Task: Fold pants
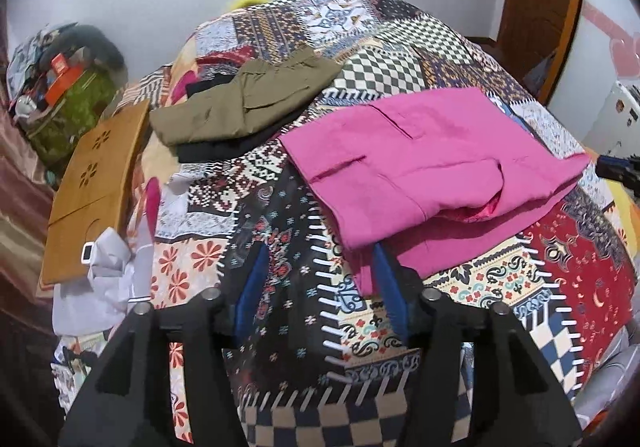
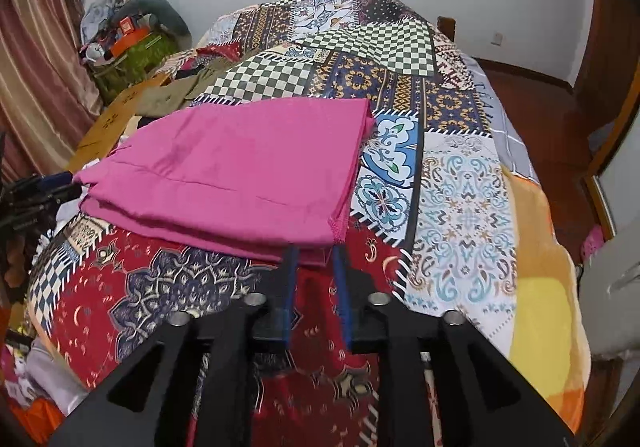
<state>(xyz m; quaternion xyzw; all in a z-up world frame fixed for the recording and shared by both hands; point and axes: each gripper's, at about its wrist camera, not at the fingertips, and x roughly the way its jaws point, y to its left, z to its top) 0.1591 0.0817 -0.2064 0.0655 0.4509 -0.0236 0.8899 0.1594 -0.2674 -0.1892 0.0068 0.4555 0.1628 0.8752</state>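
The pink pants (image 1: 432, 163) lie folded in layers on the patchwork bedspread (image 1: 288, 287); they also show in the right wrist view (image 2: 240, 171). My left gripper (image 1: 320, 259) is open at the pants' near left corner, its right finger at the cloth edge, holding nothing. My right gripper (image 2: 314, 247) is open with a narrow gap, its tips at the pants' near right hem corner; no cloth shows between the fingers. The right gripper also shows at the right edge of the left wrist view (image 1: 620, 167).
Olive green pants (image 1: 240, 99) lie on a black garment (image 1: 224, 145) at the bed's far left. A wooden board (image 1: 96, 187) leans at the left bedside. A cluttered pile (image 1: 64, 87) stands by the wall. White cloth (image 1: 104, 275) lies at the left edge.
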